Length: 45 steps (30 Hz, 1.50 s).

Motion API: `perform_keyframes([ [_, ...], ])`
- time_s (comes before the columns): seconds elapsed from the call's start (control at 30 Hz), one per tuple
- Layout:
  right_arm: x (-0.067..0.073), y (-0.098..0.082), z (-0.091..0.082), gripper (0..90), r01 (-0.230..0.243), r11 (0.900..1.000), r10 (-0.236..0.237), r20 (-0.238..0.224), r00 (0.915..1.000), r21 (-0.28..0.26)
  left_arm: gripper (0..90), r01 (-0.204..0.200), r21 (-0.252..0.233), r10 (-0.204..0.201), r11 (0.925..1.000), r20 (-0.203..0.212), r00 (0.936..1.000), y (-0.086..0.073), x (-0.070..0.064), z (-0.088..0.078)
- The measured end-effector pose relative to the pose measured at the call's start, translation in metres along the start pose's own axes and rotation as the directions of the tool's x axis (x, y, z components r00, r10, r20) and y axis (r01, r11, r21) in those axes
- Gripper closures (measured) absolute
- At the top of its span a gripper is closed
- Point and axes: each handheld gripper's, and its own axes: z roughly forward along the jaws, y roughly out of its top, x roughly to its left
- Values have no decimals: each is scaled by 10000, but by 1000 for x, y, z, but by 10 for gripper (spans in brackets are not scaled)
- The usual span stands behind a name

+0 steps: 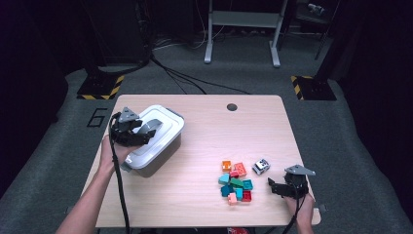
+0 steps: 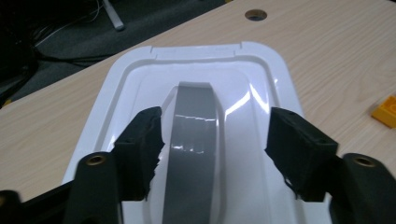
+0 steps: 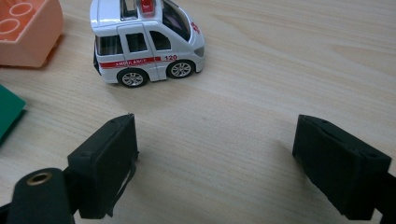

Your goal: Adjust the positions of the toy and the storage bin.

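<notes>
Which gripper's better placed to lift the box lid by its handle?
Left. The left gripper straddles the grey handle of the lid; pads not touching. The right gripper sits open by the toy ambulance.

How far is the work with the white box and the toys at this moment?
Done: nothing yet; the lid is on the white box. In hand: the left gripper straddles the grey handle, jaws not touching it. Left: the bricks and the toy ambulance lie on the table; the right gripper rests open.
</notes>
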Motion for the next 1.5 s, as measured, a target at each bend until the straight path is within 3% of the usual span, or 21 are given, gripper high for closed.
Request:
perform_keyframes([
  [0.13,0,0,0,134,-1,10000,1,-22,10000,6,527,38,126,-38,9999,-35,10000,-2,5,7],
  [0.27,0,0,0,136,-3,10000,3,-19,10000,-7,648,154,-70,-154,9999,-5,9999,-4,8,9],
  [0.43,0,0,0,137,-15,10000,15,-31,10000,-19,666,142,-183,-139,9997,134,9998,-3,6,12],
  [0.7,0,0,0,136,-22,10000,22,3,10000,-12,667,701,-343,-676,9970,683,9954,-1,6,18],
  [0.77,0,0,0,136,-24,10000,24,5,10000,-13,668,680,-332,-656,9971,696,9954,0,4,19],
  [1.5,0,0,0,138,-38,10000,38,3,10000,-25,669,1045,-198,-1013,9943,1240,9871,24,-25,45],
])
